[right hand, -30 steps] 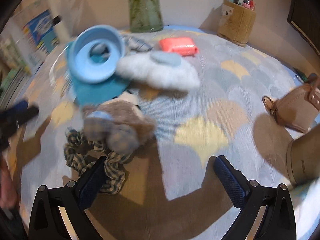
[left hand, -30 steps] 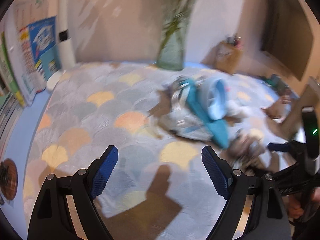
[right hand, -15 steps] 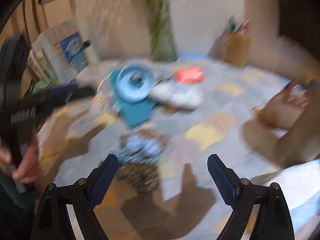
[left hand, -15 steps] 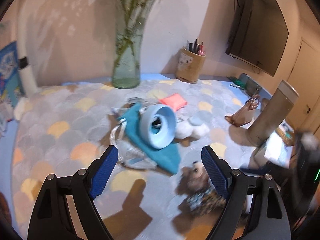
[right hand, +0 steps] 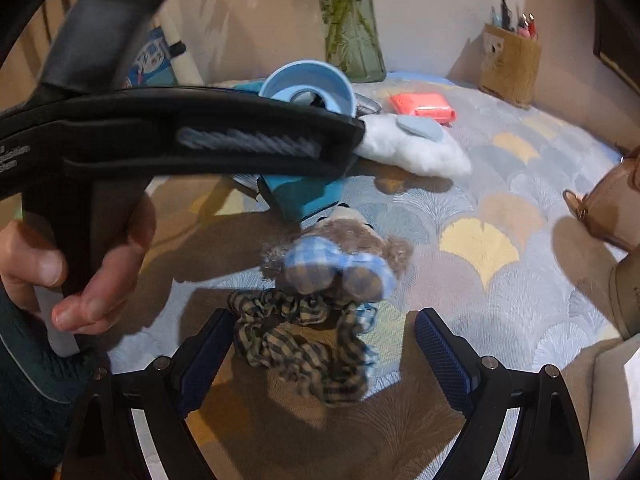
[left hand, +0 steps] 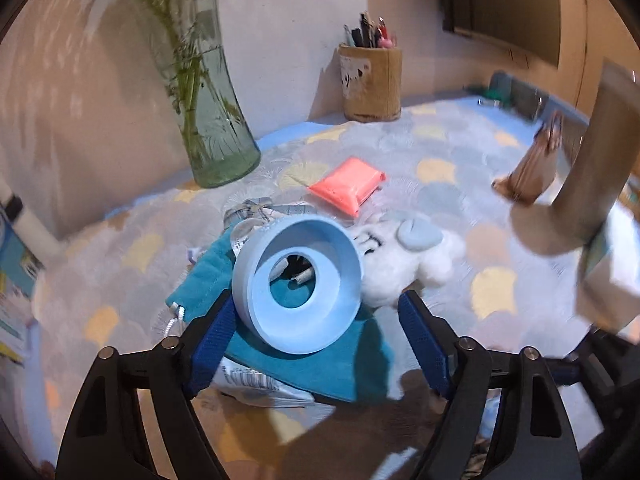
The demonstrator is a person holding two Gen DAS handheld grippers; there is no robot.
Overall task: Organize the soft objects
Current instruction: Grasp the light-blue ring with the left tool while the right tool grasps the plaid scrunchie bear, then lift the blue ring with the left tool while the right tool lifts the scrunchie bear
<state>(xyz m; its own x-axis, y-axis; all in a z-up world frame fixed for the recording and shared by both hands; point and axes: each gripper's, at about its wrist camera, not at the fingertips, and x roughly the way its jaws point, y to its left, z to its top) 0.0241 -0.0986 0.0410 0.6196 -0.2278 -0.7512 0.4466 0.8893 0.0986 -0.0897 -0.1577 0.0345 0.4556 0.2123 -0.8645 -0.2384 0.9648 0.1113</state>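
Left gripper (left hand: 316, 332), jaws closing but not yet pressing, frames the blue ring (left hand: 298, 284) on the teal pouch (left hand: 340, 364); white plush (left hand: 404, 256) at 2 o'clock of the ring. Right gripper (right hand: 324, 344), jaws open, straddles the checked scrunchie (right hand: 304, 340), with the brown plush (right hand: 340, 256) touching it at 12 o'clock.
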